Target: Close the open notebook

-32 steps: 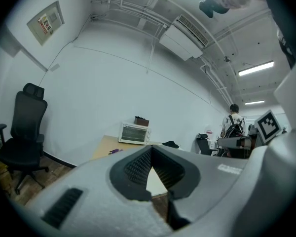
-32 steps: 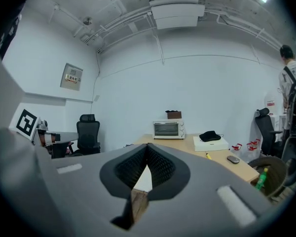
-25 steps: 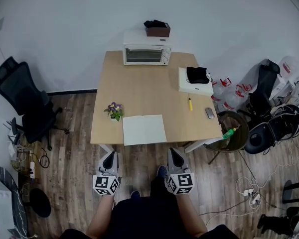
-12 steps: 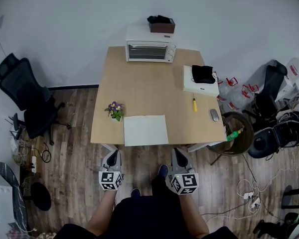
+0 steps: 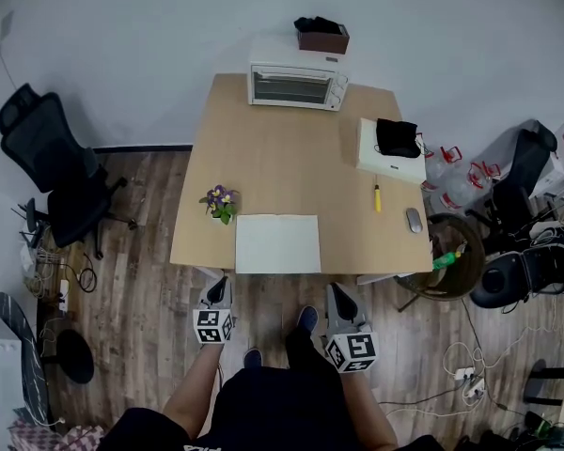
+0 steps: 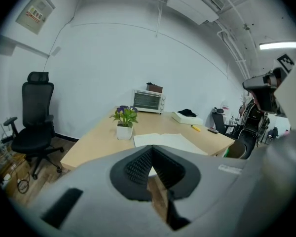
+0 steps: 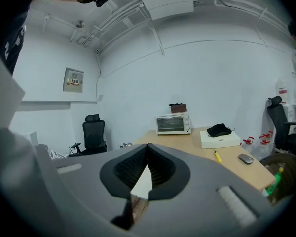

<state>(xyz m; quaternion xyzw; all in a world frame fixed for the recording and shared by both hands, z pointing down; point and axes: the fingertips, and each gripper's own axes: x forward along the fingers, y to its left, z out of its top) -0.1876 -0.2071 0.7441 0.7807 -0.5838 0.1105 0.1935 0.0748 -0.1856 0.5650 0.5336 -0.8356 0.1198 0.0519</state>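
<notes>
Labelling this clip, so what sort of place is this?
Probably an office or lab workroom: a wooden desk with an open notebook and computer mouse, and a black swivel chair nearby.

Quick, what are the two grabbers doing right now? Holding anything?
Left gripper: shut, holding nothing.
Right gripper: shut, holding nothing.

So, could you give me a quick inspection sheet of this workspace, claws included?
Surface: wooden table, mostly bare.
Job's things: notebook lying open at the near edge.
Clutter: flower pot, toaster oven, white box, yellow pen, mouse.
Claws: left claw and right claw both shut, empty, short of the table.
Cables: loose cables on the floor at right.
Surroundings: black office chair at left, bin at right.
</notes>
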